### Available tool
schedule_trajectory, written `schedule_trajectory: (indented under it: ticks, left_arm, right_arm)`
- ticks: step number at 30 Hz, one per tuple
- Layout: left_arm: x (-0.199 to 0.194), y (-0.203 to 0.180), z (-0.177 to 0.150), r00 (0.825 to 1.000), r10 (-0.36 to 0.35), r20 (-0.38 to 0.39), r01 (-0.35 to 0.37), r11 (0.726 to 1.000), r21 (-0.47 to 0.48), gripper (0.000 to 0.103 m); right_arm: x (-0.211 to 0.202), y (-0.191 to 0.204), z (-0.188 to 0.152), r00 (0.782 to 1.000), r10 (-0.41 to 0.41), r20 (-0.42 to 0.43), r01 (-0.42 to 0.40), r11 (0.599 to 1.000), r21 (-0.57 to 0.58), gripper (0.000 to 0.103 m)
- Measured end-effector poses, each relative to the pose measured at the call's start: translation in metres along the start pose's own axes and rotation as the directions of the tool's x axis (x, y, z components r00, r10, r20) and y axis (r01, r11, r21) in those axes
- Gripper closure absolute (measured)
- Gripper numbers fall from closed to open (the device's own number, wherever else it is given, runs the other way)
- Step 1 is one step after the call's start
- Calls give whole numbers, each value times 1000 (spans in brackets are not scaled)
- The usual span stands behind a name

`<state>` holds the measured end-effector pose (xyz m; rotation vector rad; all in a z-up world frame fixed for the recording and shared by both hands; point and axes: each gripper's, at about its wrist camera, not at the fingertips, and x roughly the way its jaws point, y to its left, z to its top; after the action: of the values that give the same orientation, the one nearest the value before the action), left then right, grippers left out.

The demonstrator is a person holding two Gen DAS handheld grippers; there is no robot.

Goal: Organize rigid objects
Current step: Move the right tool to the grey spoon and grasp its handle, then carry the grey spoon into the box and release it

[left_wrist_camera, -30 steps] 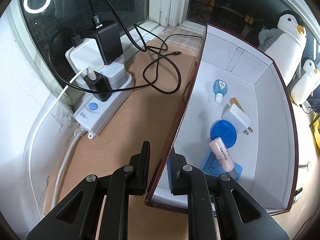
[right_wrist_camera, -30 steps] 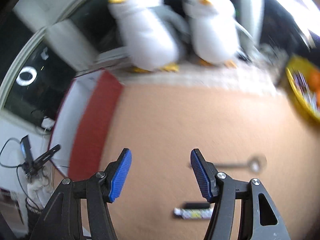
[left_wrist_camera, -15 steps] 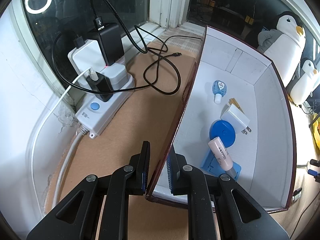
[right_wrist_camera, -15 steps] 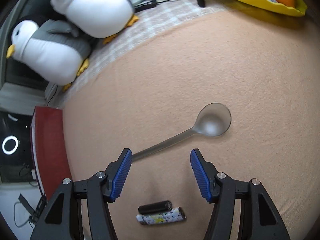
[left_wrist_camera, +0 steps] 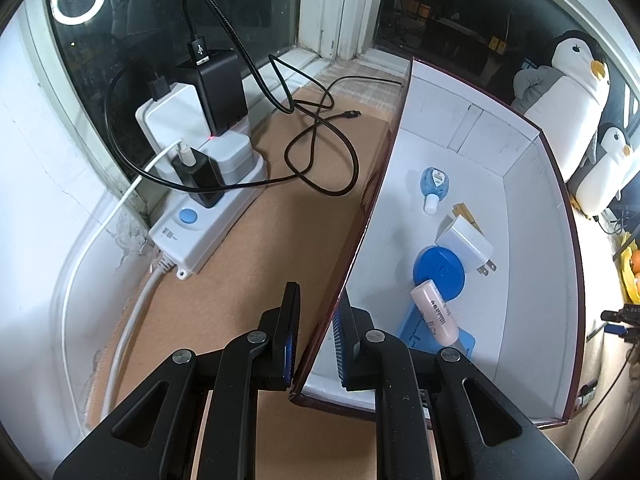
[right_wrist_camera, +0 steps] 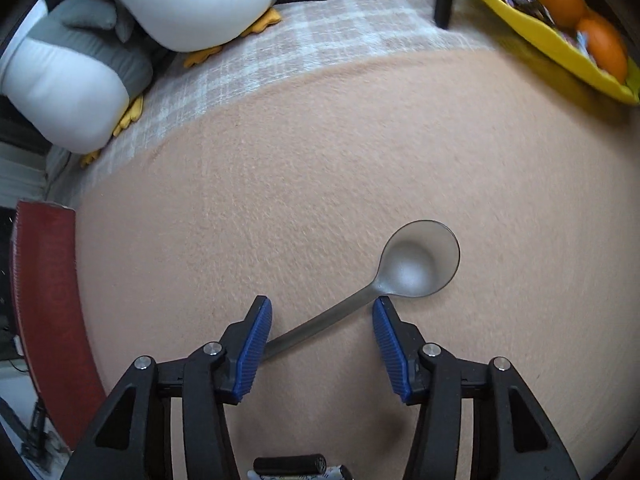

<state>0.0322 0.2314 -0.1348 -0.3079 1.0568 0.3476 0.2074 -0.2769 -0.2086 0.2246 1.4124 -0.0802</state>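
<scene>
My left gripper (left_wrist_camera: 316, 320) is shut on the near left wall of a dark red box with a white inside (left_wrist_camera: 532, 240). In the box lie a small blue bottle (left_wrist_camera: 434, 184), a white plug adapter (left_wrist_camera: 466, 246), a blue round lid (left_wrist_camera: 440, 274), a pink tube (left_wrist_camera: 434, 314) and a flat blue piece (left_wrist_camera: 424, 336). My right gripper (right_wrist_camera: 320, 320) points down over a metal spoon (right_wrist_camera: 416, 260) on the tan cloth. Its jaws are closing, with the spoon's handle lying slantwise between them and the pads not pressing on it.
A black cylinder (right_wrist_camera: 292, 463) lies on the cloth just below my right gripper. The box's red side (right_wrist_camera: 44, 320) is at the left, plush penguins (right_wrist_camera: 192, 0) behind, a yellow tray with oranges (right_wrist_camera: 552, 36) far right. A power strip (left_wrist_camera: 204, 216) and black cables (left_wrist_camera: 320, 136) sit left of the box.
My right gripper has swung down over the spoon, which now lies between narrower jaws. The left gripper has kept still on the box wall.
</scene>
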Motion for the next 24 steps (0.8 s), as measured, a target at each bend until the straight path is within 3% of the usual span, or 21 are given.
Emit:
schedule_trajectory:
  ticks: [3,8,12,19,24]
  left_arm:
    - [0,0,1,1000,-3,1,3,1000,-2,89]
    - [1,0,2,1000,-4,0,4,1000,-4,89]
    - [2,0,2,1000,-3,-3,3,1000,-2,89]
    - [3,0,2,1000,-1,-8,1,1000,-6,89]
    - [5,-1,4,1000,3,-10,-3,1000,-5,89]
  right_arm:
    - [3,20,4,999,-53,1,52,996,-78,67]
    - [9,55,3,993,-115,32,119,971,-205,76]
    - [10,66,0,995,-99,22,101,961,-258,96]
    - [8,79,-12,999,-30,20,35,961,-276,96]
    - [-23,102,-21,997,57,48,-40,953,-299,96]
